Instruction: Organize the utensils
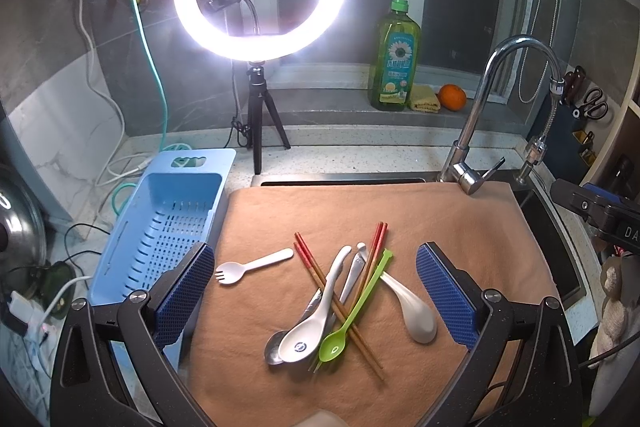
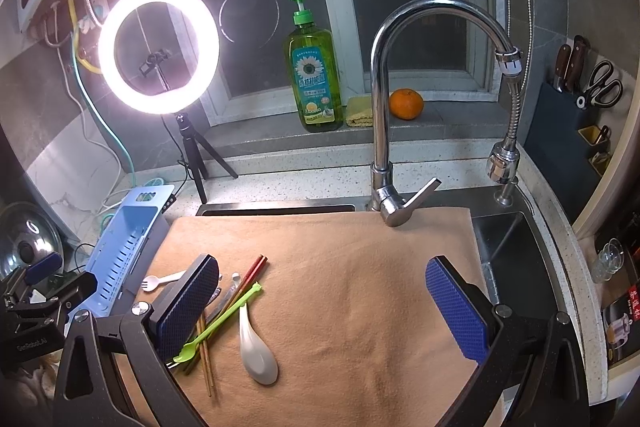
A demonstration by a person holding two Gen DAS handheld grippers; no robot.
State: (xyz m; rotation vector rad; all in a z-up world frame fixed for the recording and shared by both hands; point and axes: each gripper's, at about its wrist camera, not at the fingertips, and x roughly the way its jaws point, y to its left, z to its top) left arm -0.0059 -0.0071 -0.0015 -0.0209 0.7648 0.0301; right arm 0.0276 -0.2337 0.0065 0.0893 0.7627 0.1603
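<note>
On the tan cloth (image 1: pixel 440 219) lay your utensil pile (image 1: pixel 336 303), long axes mostly running toward the faucet (image 1: pixel 476 131), green spoon (image 1: pixel 354 307) bowl nearest you, white spork (image 1: pixel 252 266) tines toward the blue basket (image 1: pixel 168 227). Your left gripper (image 1: pixel 316 303) hovered spread wide, empty; your right gripper (image 2: pixel 324 311) likewise gaped, touching nothing.

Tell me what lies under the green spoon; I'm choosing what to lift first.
The green spoon lies across the chopsticks, beside the white spoon. Whether anything more lies beneath cannot be seen.
</note>
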